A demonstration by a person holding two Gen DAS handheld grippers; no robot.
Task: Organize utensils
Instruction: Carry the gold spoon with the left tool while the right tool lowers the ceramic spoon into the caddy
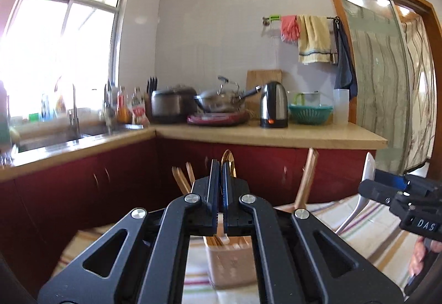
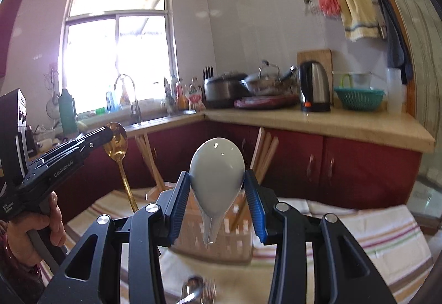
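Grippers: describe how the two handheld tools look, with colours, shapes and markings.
Both are black, angular linkage frames with silver round pivot pins and ribbed blue pads. The left gripper carries white "GenRobot.AI" lettering on its side; the right gripper shows "DAS" on its body.

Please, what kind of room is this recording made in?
It looks like a home kitchen. A sink with a tap sits under the window, an electric kettle and pots stand on the countertop, and a towel hangs on a wall rail.
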